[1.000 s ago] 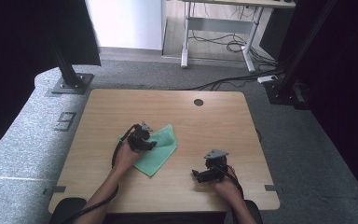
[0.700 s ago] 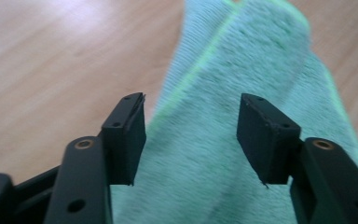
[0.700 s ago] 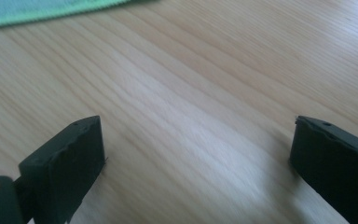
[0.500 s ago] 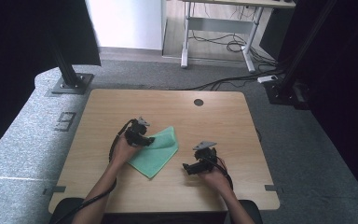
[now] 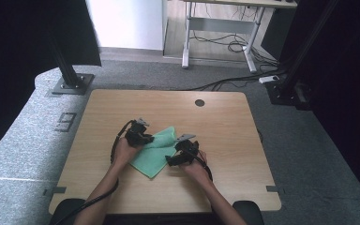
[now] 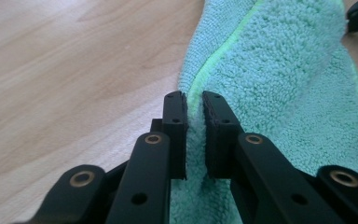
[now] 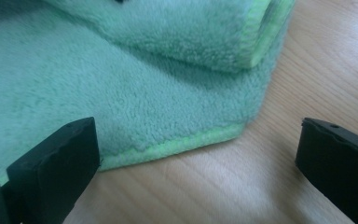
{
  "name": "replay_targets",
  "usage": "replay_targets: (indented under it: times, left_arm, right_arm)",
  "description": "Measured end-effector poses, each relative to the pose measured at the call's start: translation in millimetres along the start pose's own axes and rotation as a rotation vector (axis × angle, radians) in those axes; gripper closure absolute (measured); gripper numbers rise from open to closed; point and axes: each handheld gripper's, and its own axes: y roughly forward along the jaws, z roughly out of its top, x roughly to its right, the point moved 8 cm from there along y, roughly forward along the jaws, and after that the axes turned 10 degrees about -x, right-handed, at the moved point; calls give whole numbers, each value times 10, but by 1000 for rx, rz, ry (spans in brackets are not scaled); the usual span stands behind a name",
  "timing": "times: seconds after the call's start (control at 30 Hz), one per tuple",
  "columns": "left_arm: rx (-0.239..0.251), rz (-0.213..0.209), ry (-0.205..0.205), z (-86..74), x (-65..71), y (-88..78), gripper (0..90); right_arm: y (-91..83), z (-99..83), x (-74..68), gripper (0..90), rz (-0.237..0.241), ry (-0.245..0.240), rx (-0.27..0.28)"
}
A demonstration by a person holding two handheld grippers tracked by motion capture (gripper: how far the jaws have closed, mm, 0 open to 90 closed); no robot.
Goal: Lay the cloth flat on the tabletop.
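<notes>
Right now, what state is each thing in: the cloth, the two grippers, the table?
Green cloth: lying on the table, partly folded, one part doubled over another.
Left gripper: jaws have just been closing, now shut on the cloth's edge seam.
Right gripper: jaws open, standing wide at the cloth's near corner, not gripping it.
Wooden table: level, carrying the cloth.

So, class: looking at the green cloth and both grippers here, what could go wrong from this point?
1. The left gripper pinches just a thin ridge of the green cloth near its hem, so it might slip free when lifted.
2. The right gripper is open at a cloth corner lying flat on the table; its fingers could scrape wood and miss.
</notes>
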Motion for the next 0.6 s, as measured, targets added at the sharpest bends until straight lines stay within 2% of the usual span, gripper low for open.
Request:
replay_targets:
  times: [0.03,0.07,0.17,0.27,0.37,0.4,0.47,0.6]
  left_arm:
    - [0,0,0,0,0,0,807]
    - [21,11,-15,13,-29,-34,808]
    - [66,7,-45,39,-79,-104,809]
    - [87,1,-56,58,-103,-149,807]
    - [111,37,-65,69,-161,-218,814]
    - [111,37,-65,69,-161,-218,818]
    - [123,55,-94,55,-245,-275,827]
    - [122,97,-122,-6,-373,-329,838]
  right_arm:
    - [14,13,0,0,-1,4,11]
    - [19,20,2,0,-6,6,11]
    - [13,13,6,0,-10,5,5]
    - [5,-1,29,0,-14,14,2]
    - [-4,-13,55,0,-21,21,-5]
    - [-4,-13,55,0,-21,21,-5]
    - [-20,-34,84,0,-24,24,-9]
    - [-46,-72,131,0,-28,29,-12]
